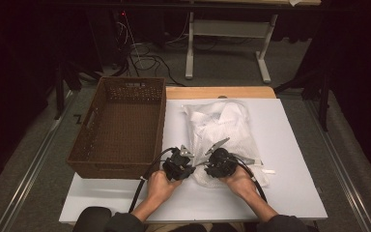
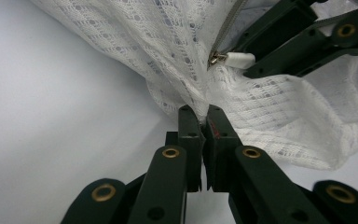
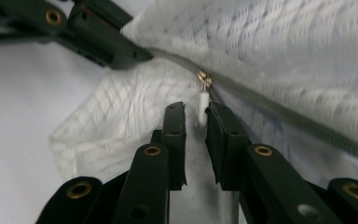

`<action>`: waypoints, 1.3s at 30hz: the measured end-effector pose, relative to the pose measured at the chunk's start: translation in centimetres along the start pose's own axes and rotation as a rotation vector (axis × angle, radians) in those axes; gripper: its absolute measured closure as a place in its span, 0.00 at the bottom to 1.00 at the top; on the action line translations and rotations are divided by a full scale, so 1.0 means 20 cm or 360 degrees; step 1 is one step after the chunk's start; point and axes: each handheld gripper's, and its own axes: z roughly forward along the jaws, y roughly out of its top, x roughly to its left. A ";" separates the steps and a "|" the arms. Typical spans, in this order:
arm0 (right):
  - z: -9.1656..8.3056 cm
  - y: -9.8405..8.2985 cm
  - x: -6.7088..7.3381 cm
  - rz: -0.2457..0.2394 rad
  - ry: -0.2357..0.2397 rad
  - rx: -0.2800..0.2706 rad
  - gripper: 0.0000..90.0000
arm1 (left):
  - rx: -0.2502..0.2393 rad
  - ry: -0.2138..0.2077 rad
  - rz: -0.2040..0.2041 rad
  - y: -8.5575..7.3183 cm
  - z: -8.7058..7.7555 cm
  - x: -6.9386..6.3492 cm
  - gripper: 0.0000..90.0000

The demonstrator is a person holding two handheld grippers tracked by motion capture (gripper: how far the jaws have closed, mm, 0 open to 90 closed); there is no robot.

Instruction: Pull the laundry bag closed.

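1. White tabletop (image 1: 290,145) carries a mesh laundry bag (image 1: 224,130) beside a brown basket (image 1: 121,125).
2. Left hand-held gripper (image 2: 204,112) pinches the bag's corner.
3. Right hand-held gripper (image 3: 196,116) straddles the zipper pull (image 3: 203,105), jaws parted.

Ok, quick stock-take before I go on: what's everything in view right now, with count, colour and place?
mesh laundry bag: one, white, middle of the table, zip along it
zip pull: one, white, between the right gripper's jaws
basket: one, brown, left of the bag
table: one, white top
desk frame: one, pale, on the floor behind
left gripper: black, shut on the bag's edge
right gripper: black, open around the pull
hands: two, near edge
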 end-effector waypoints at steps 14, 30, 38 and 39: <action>0.05 0.07 -0.02 0.0073 -0.0030 -0.0048 0.90 | 0.0000 -0.0001 0.0003 0.00 0.00 0.00 0.96; 0.02 0.05 0.01 -0.0089 -0.0168 -0.0016 0.97 | -0.0007 0.0002 0.0004 0.00 0.00 0.00 0.96; -0.06 -0.05 -0.02 -0.0073 -0.0209 -0.0022 0.97 | -0.0017 0.0002 0.0007 -0.01 0.00 0.00 0.96; -0.06 -0.06 -0.03 -0.0078 -0.0208 -0.0040 0.97 | -0.0017 0.0001 0.0003 -0.01 0.00 0.00 0.96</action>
